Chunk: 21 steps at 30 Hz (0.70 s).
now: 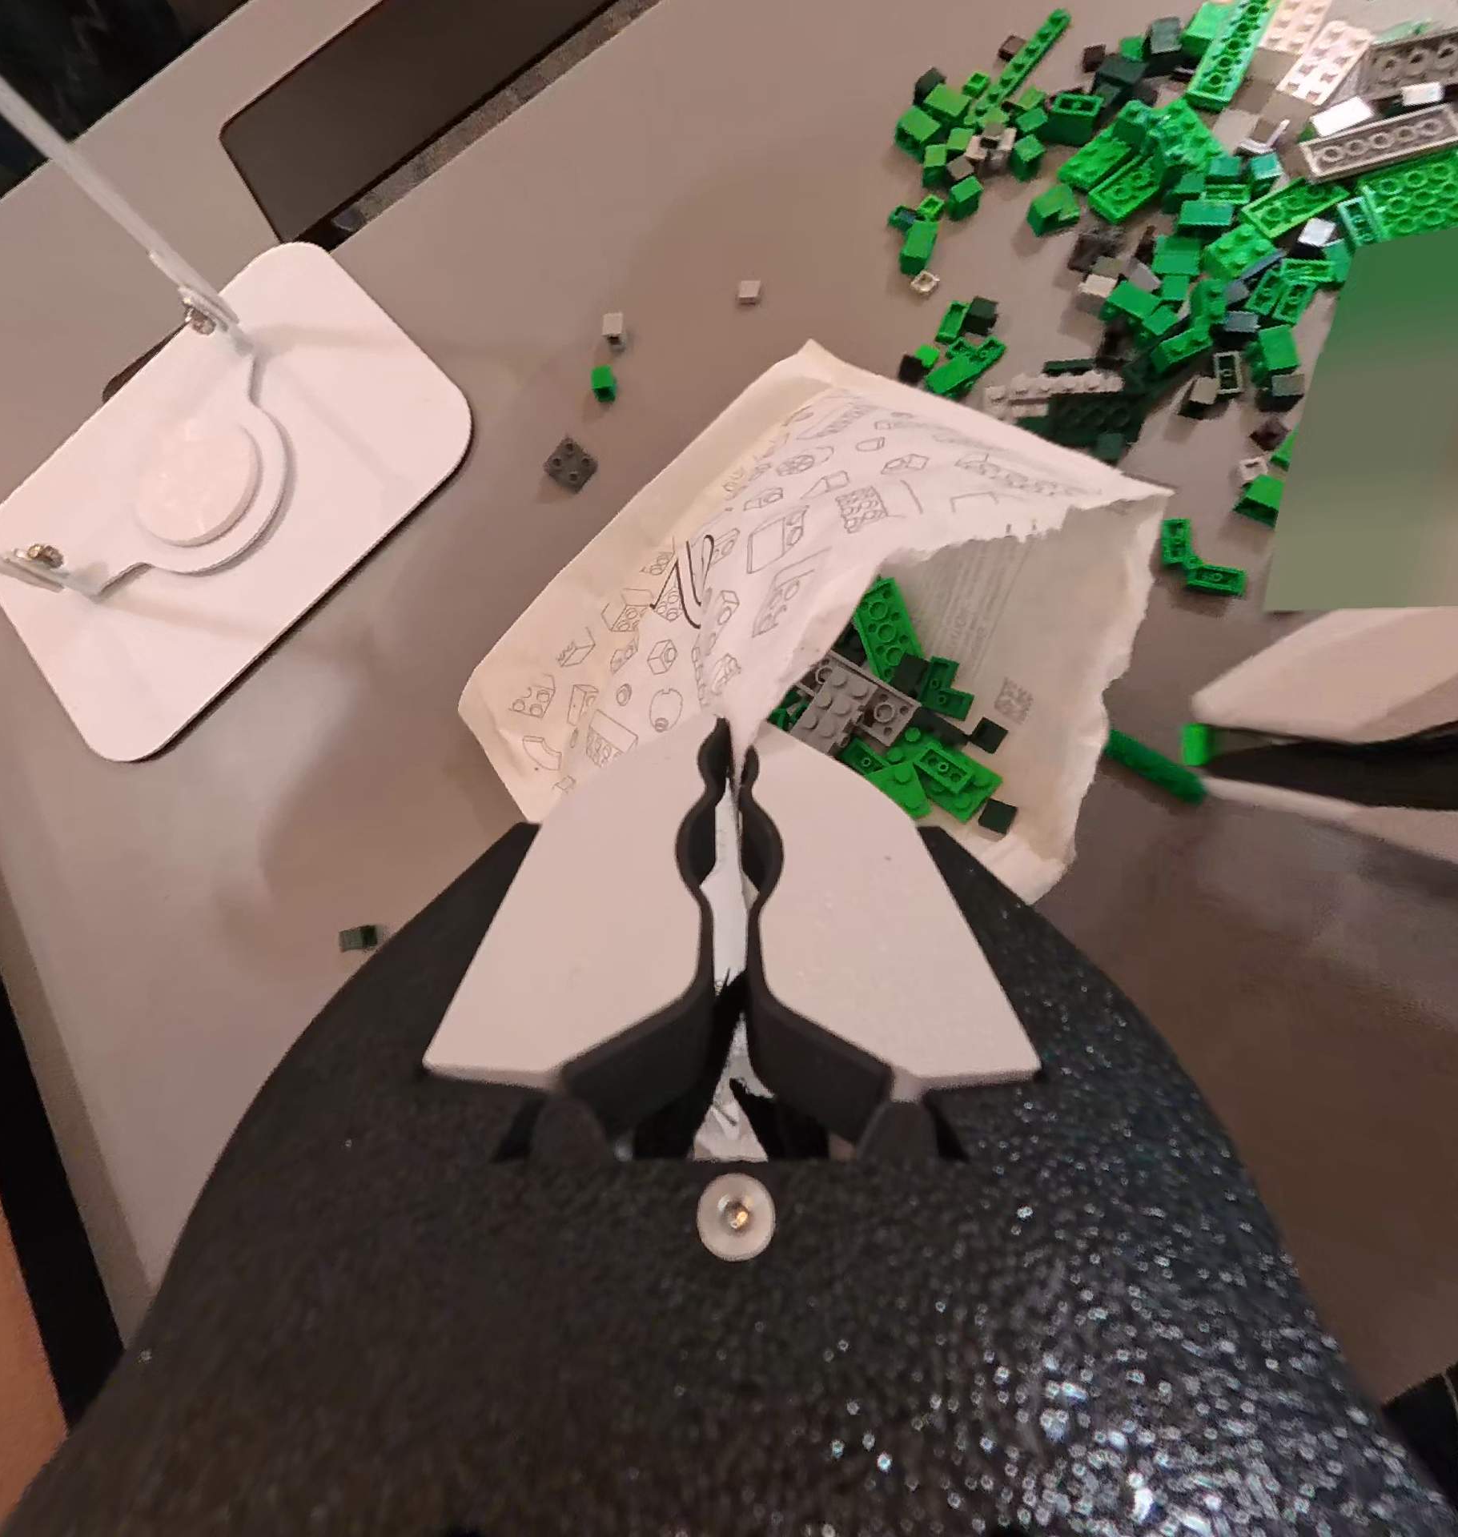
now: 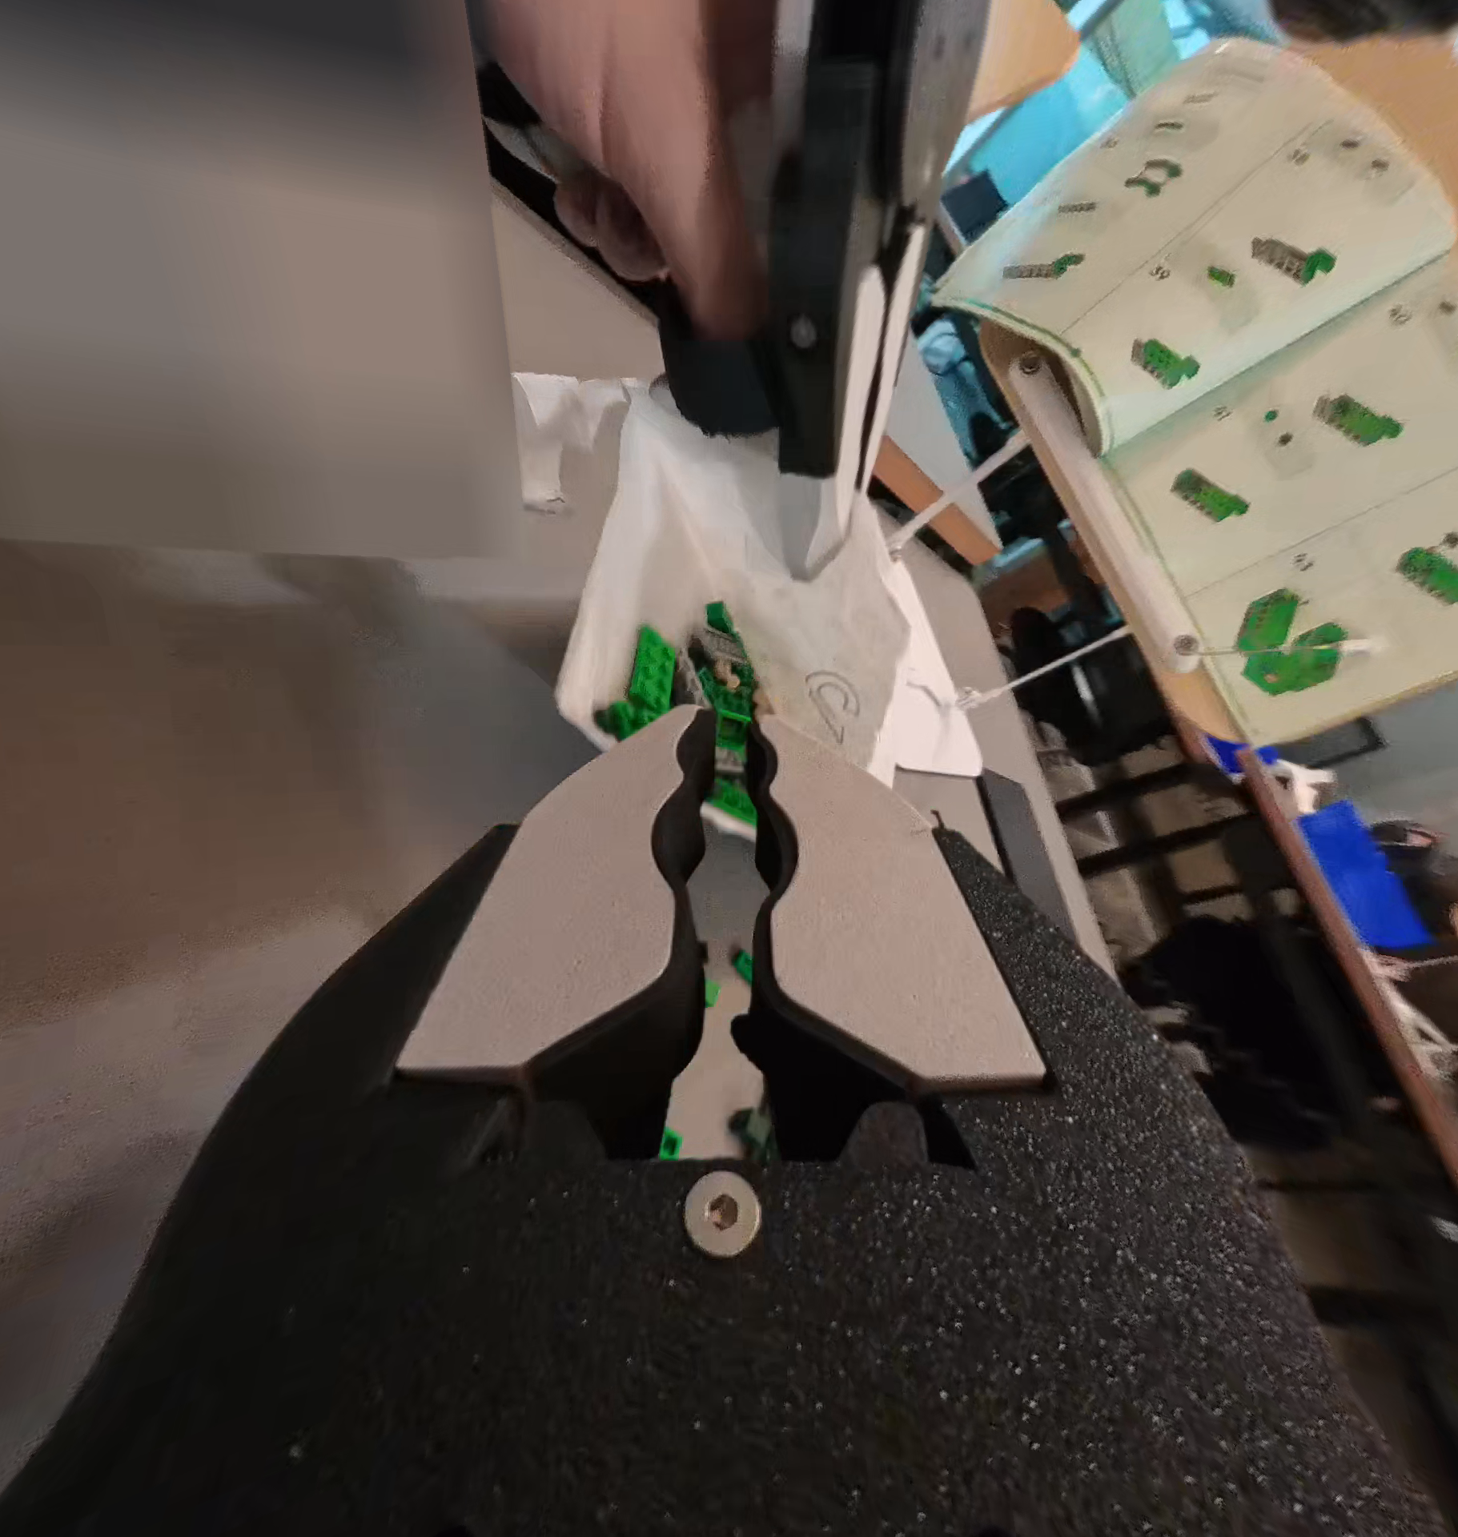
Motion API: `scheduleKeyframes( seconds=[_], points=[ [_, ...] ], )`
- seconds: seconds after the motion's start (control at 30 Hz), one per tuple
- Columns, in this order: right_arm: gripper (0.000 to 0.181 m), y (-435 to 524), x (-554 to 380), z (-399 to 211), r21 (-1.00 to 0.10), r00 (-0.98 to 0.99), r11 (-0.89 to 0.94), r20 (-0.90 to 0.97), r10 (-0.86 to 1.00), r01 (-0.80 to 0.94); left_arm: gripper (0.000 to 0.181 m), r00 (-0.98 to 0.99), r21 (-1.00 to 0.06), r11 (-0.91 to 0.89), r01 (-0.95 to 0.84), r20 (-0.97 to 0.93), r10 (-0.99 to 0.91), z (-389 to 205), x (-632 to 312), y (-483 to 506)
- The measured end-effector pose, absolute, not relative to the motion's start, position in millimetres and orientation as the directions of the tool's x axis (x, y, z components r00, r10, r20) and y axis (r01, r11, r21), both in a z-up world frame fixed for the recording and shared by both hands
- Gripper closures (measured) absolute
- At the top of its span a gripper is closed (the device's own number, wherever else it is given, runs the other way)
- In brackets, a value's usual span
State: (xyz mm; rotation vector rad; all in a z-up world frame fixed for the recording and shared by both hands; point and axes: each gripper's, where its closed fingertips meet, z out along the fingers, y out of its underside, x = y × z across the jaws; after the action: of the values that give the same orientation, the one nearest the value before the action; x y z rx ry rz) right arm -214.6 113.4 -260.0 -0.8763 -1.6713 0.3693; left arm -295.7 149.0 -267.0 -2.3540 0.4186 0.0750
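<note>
My left gripper (image 1: 729,740) is shut on the torn edge of a white paper bag (image 1: 792,516) printed with brick outlines, and holds that side up off the grey table (image 1: 334,873). The bag's mouth gapes to the right, with green and grey bricks (image 1: 900,715) lying inside. My right gripper (image 2: 727,728) points at the bag's mouth with its jaws a narrow gap apart. I see nothing gripped between them. It also shows at the right edge of the left wrist view (image 1: 1199,732), just short of a long green brick (image 1: 1149,761). In the right wrist view, the left gripper (image 2: 817,557) pinches the bag (image 2: 692,532) from above.
A big pile of loose green and grey bricks (image 1: 1166,216) covers the table's far right. A few single bricks (image 1: 571,470) lie near the bag. A white stand base (image 1: 218,499) sits at the left. It carries an instruction sheet (image 2: 1258,399). A hand (image 2: 675,166) holds the left gripper. My right fingertips sit around 10 cm from my left ones.
</note>
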Motion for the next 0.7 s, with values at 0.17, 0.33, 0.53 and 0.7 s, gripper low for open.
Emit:
scheduleKeyframes(
  seconds=[0.17,0.33,0.53,0.7],
  points=[
    [0.173,119.0,-225.0,-276.1,-0.634,-0.046,0.653,0.702,0.711,0.415,0.181,0.937,-0.667,-0.668,-0.331,-0.152,-0.313,-265.6,-284.7,147.5],
    [0.158,119.9,-218.4,-273.4,-0.683,-0.061,0.61,0.645,0.762,0.403,0.181,0.938,-0.664,-0.67,-0.332,-0.154,-0.312,-267.0,-285.9,148.1],
    [0.169,122.7,-149.1,-295.8,-0.764,-0.285,0.388,0.274,0.919,0.516,0.181,0.946,-0.656,-0.687,-0.313,-0.151,-0.286,-270.2,-295.7,147.6],
    [0.174,110.4,-96.7,-325.6,-0.695,-0.318,0.207,-0.032,0.948,0.689,0.181,0.947,-0.652,-0.691,-0.311,-0.149,-0.286,-271.5,-297.1,147.2]
  ],
)
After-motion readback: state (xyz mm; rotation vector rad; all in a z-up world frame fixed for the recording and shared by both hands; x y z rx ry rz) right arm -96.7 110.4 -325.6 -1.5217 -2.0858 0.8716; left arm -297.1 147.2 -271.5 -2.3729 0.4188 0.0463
